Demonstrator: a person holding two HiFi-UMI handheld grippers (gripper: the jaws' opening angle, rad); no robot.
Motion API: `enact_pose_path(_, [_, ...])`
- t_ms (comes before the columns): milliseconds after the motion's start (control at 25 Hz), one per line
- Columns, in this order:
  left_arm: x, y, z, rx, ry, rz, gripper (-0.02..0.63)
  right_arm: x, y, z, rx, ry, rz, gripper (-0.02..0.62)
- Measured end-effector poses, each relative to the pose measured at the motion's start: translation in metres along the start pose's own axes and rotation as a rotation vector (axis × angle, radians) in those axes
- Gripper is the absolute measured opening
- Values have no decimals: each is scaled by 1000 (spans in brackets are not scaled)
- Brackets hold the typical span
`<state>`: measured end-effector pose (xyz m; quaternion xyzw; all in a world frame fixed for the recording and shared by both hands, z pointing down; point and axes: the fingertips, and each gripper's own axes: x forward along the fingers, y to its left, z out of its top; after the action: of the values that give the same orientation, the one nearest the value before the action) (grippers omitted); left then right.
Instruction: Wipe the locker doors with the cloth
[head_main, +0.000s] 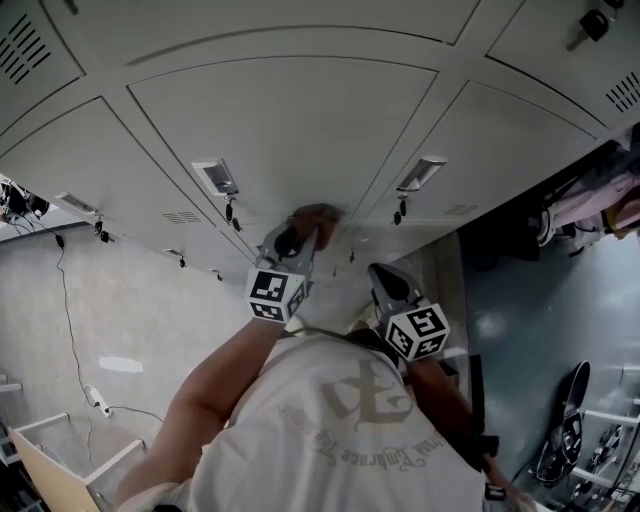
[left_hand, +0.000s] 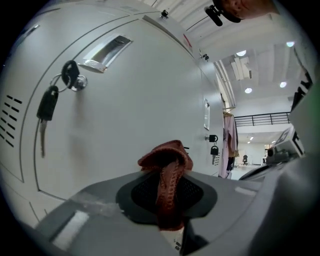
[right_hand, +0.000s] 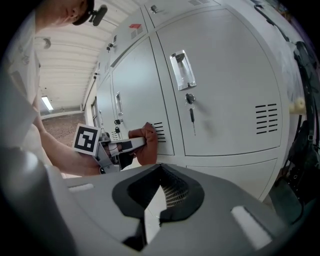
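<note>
1. Left tool: jaws clamped on a bunched reddish-brown cloth. A fold ran down between the dark pads, and a wad stood out past the tips. The marker cube sat at the rear, on the side away from the locker door.

2. Cloth, head view: held by the left tool at the lower edge of the locker door. In the right gripper view the cloth lay against that door, by its vent slots.

3. Right tool: jaws pressed together with nothing between them. In the head view the right tool was held back from the locker door, just right of the left tool and apart from the cloth.

4. Handle: recessed metal, on the locker door, well away from the cloth.

5. Keys: black-headed, hanging from the lock just beside the handle.

6. Neighbouring door: to the right of the locker door, with its own handle, a hanging key and vent slots.

7. Person's forearm: bare, behind the left tool, reaching towards the locker door.
</note>
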<state>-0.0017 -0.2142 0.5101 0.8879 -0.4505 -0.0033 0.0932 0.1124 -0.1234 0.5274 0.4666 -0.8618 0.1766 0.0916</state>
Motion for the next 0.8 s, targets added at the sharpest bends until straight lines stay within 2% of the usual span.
enact_pose_path(280, [28, -36, -2, 12, 5, -53, 74, -11, -21, 9, -18, -9, -10, 8])
enact_pose_path(480, [44, -59, -11, 27, 58, -99, 74, -13, -29, 11, -30, -4, 2, 8])
enact_pose_path(560, [47, -66, -4, 32, 39, -112, 74, -12, -28, 15, -38, -9, 12, 8])
enact_pose_path(680, [41, -69, 19, 34, -40, -108, 74, -11, -27, 18, -43, -16, 23, 8])
enact_pose_path(800, [37, -64, 33, -8, -71, -105, 72, -6, -24, 18, -40, -19, 29, 8])
